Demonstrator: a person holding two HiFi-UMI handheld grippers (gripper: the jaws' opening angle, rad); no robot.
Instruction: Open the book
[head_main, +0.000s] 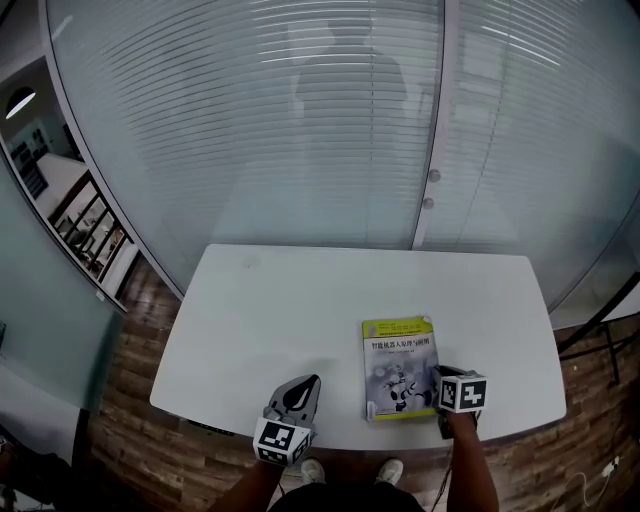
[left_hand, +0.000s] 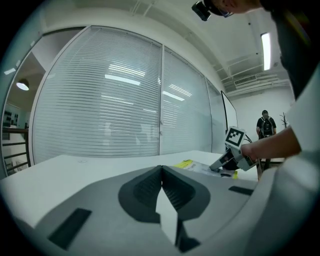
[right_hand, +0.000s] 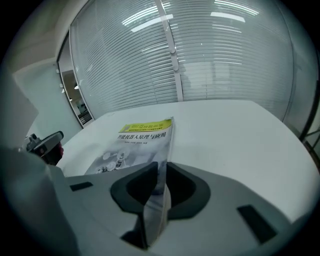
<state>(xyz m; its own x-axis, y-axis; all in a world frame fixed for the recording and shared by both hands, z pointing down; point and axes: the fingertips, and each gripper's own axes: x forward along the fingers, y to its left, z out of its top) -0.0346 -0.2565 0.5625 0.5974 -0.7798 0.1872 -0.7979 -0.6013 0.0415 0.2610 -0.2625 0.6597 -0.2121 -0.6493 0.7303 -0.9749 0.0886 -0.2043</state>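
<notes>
The right gripper pinches the right edge of the book, which lies closed near the front edge of the white tabletop, towards its right corner. The left gripper, pressed together on nothing, is over the front edge, apart from the book. Open surface stretches left and back to the glass wall with blinds. Wooden floor lies around.

The left tool and the right tool have pale grey plastic shells. Black ribbed pads line the jaws. Each tool carries a white cube printed with black square markers. The forearms are bare. Beneath them show dark clothing and white shoes.
</notes>
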